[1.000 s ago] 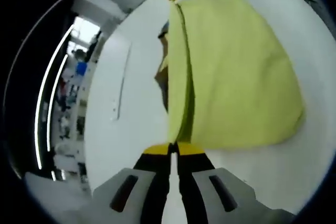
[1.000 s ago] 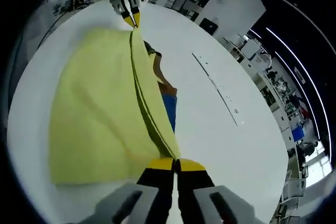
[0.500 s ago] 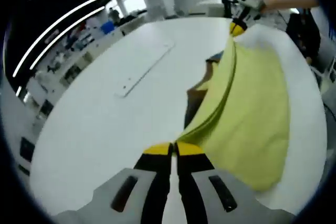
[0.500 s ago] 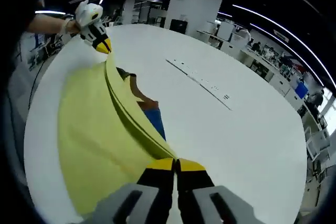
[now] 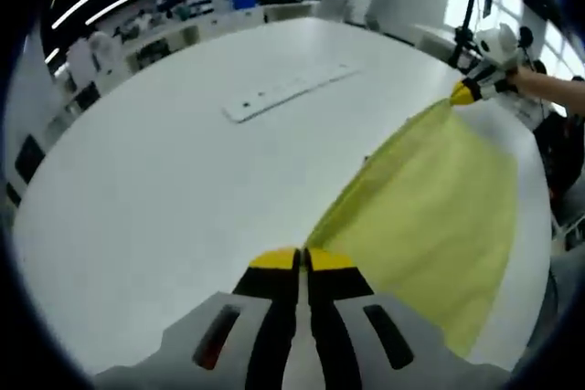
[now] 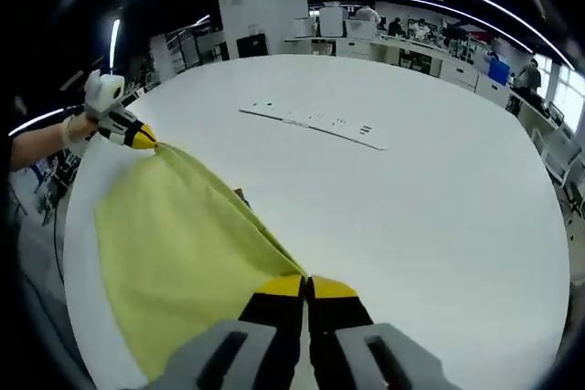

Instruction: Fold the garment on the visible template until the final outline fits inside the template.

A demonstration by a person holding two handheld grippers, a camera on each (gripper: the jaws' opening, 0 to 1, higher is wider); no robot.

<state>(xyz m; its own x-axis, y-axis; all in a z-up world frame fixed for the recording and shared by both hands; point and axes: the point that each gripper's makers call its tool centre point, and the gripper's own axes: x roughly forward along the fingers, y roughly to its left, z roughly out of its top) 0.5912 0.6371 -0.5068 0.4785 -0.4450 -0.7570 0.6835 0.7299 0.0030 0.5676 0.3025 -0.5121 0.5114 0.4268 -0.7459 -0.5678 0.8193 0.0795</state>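
The yellow garment has been lifted higher; the dark patch beneath is now nearly covered. Left gripper and right gripper are each clamped on the taut edge. Fold judged mid-way.

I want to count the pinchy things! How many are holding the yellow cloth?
2. The left hand-held gripper pinches one end of the yellow cloth's lifted edge; the right hand-held gripper pinches the other end. Each also appears far off in the other's view.

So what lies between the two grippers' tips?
The taut folded edge of the yellow fabric garment spans from left gripper to right gripper, in both views.
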